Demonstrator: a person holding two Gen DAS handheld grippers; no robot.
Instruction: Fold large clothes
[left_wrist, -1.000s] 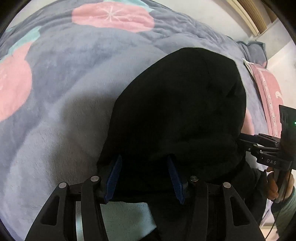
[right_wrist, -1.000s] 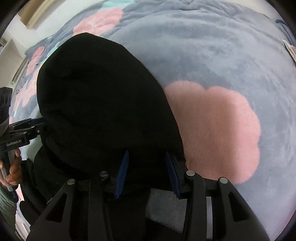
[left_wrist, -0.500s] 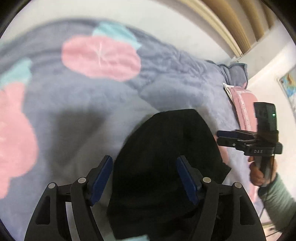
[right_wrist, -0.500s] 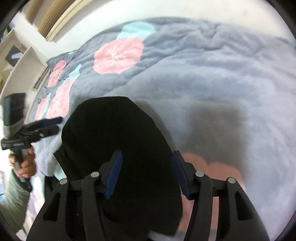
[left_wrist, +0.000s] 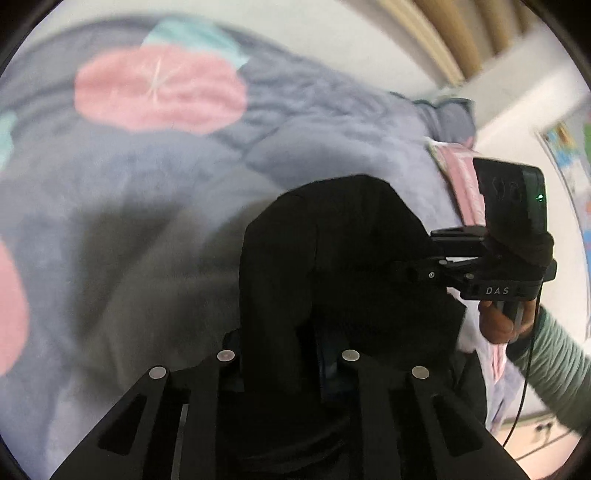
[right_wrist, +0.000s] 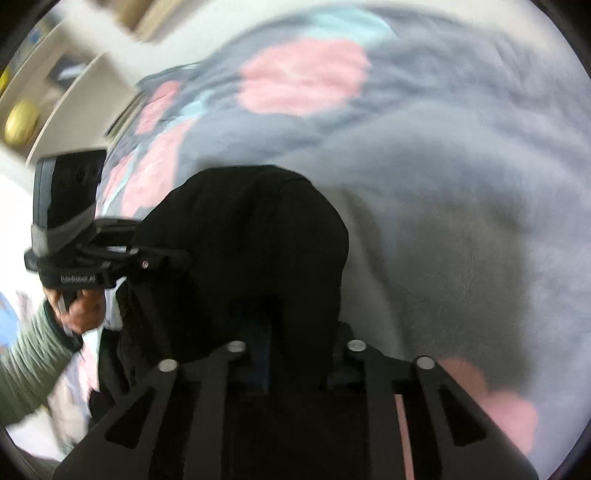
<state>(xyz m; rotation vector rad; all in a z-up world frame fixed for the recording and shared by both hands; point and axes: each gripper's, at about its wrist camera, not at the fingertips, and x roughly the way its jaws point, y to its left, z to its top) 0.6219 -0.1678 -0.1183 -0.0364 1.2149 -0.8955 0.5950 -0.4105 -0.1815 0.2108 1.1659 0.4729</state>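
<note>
A large black garment (left_wrist: 332, 236) hangs lifted over the bed, bunched into a hump. My left gripper (left_wrist: 280, 354) is shut on a fold of its near edge; the fingertips are buried in the cloth. My right gripper (right_wrist: 291, 350) is shut on another fold of the same garment (right_wrist: 258, 229). The right gripper also shows at the right of the left wrist view (left_wrist: 417, 273), its tips pressed into the cloth. The left gripper shows at the left of the right wrist view (right_wrist: 162, 254), also in the cloth.
The bed is covered by a grey fleece blanket (left_wrist: 110, 229) with pink and teal flowers (left_wrist: 159, 92). A pink pillow (left_wrist: 461, 177) lies at the bed's far right. Shelves (right_wrist: 55, 92) stand beyond the bed on the left of the right wrist view.
Both grippers were open above the garment half a second ago; now both have closed on its near edge and raised it. The views are blurred by motion.
</note>
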